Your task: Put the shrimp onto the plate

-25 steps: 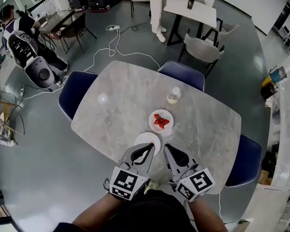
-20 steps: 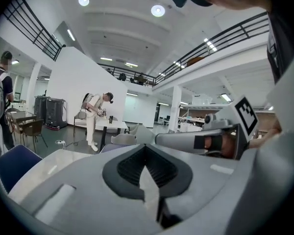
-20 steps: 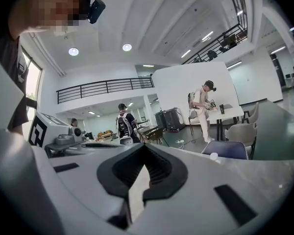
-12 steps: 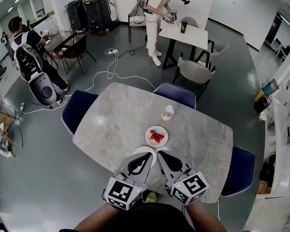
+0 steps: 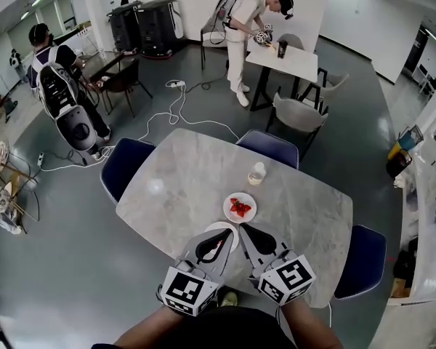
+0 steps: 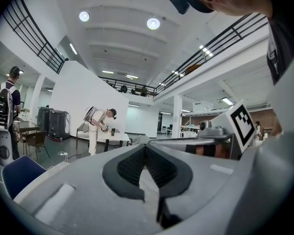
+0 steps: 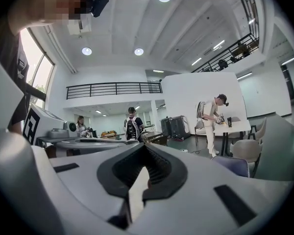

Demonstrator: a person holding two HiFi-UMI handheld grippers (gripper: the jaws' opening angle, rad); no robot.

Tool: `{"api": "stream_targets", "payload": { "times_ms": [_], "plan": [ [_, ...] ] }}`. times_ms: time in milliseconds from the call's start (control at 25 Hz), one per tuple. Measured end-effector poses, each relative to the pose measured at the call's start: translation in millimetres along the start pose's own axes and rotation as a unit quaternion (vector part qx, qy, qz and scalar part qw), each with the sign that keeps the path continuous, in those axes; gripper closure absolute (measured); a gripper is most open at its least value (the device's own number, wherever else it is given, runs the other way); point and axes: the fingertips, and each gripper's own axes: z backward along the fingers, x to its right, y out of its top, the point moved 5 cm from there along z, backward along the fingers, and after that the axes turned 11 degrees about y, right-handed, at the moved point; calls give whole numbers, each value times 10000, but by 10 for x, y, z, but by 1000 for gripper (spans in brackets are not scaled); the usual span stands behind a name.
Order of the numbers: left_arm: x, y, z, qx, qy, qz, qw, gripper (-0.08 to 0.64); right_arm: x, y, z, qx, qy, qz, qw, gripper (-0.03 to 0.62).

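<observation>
In the head view, red shrimp (image 5: 240, 207) lie on a small white plate (image 5: 240, 216) near the middle of the grey marble table (image 5: 182, 180). An empty white plate (image 5: 230, 230) sits just nearer, half hidden under my left gripper (image 5: 218, 238). My right gripper (image 5: 244, 234) is beside it, its tip just short of the shrimp plate. Both are held low over the table's near edge. The left gripper (image 6: 146, 150) and the right gripper (image 7: 146, 150) each show their black pads meeting with nothing between them.
A small pale cup (image 5: 256, 173) stands beyond the shrimp plate. Dark blue chairs (image 5: 123, 167) (image 5: 270, 146) (image 5: 360, 260) surround the table. A person works at a white table (image 5: 291, 58) far back, another stands at the left, and cables (image 5: 163, 115) trail on the floor.
The head view has tilted up, showing more of the room. Both grippers stay shut by the near edge, barely moved. The plates and shrimp have not shifted on the table.
</observation>
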Motion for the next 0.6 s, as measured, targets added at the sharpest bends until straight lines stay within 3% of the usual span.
{"api": "stream_targets", "payload": {
  "times_ms": [600],
  "plan": [
    [41, -33, -63, -72, -5, 19, 10000, 552, 56, -9, 1, -43, 21, 41, 10000, 592]
  ]
}}
